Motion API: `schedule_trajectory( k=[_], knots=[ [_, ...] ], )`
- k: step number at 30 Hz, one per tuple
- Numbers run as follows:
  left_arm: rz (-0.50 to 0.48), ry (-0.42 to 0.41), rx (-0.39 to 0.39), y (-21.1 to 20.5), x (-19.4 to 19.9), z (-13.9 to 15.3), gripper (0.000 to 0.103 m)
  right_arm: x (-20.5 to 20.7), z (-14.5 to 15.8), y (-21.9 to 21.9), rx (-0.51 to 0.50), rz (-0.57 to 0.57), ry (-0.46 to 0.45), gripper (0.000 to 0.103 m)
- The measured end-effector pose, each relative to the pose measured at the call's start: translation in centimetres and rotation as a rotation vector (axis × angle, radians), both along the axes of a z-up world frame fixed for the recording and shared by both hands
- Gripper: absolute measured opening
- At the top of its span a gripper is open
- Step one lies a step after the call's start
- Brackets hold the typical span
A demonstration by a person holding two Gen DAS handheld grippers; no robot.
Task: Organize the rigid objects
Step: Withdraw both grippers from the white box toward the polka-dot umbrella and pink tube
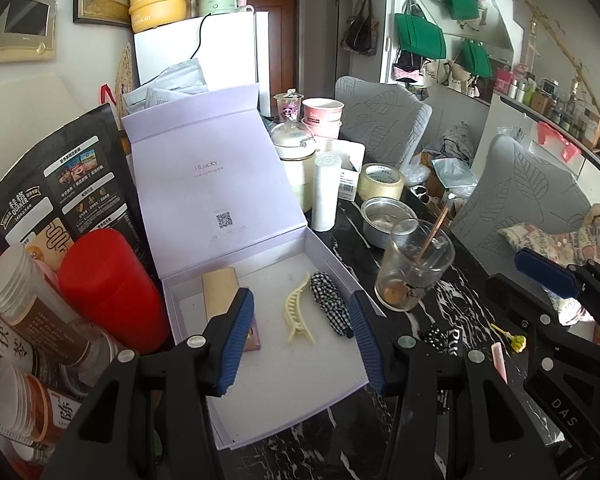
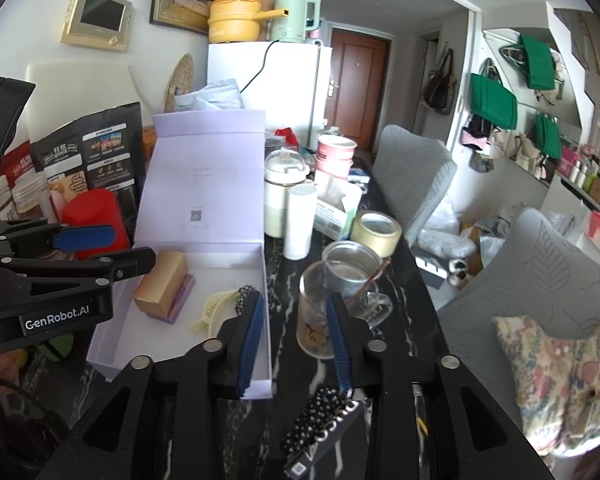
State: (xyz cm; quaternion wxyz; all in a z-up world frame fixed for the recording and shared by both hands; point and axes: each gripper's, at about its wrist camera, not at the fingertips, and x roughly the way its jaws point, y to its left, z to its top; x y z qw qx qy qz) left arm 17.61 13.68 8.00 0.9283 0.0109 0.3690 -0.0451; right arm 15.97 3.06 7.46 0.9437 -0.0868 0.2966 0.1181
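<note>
Inside the box (image 1: 204, 292) lie a clip (image 1: 298, 312), a checked hair tie (image 1: 332, 304) and a gold case (image 2: 162, 282), while the dotted clip (image 2: 320, 416) stays outside it on the surface (image 1: 440, 320), both the left gripper (image 1: 302, 344) and the right gripper (image 2: 296, 344) released

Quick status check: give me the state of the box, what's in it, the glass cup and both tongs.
Lavender box: lid up, open.
Cream hair claw: lying inside box.
Checkered hair clip: inside box, beside claw.
Gold box: inside, resting on purple item.
Glass cup: upright, stick inside.
Left tongs: open, empty.
Right tongs: open, empty.

Both grippers' jaws apart, empty
</note>
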Motion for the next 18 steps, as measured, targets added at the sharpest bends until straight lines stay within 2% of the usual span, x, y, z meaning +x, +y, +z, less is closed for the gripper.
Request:
schedule_trajectory(
  k=[6, 9, 14, 16, 18],
  knots=[
    [-0.035, -0.008, -0.001, -1.5, -2.5, 0.3, 0.049, -3.3, 0.9, -1.4, -0.003, -0.03, -0.032, 0.037],
    [-0.062, -0.01, 0.0, -2.5, -3.7, 0.2, 0.049, -4.9, 1.1, -2.3, -0.001, -0.043, -0.046, 0.042],
    [-0.103, -0.009, 0.008, -4.2, -5.4, -0.1, 0.05, -7.1, 1.2, -3.7, -0.005, -0.069, -0.053, 0.042],
    [-0.117, -0.006, 0.012, -4.8, -5.9, -0.3, 0.056, -7.8, 1.1, -4.1, -0.005, -0.081, -0.054, 0.043],
    [-0.126, -0.01, 0.015, -5.4, -6.4, -0.4, 0.077, -8.6, 1.0, -4.7, -0.003, -0.094, -0.054, 0.043]
  ],
)
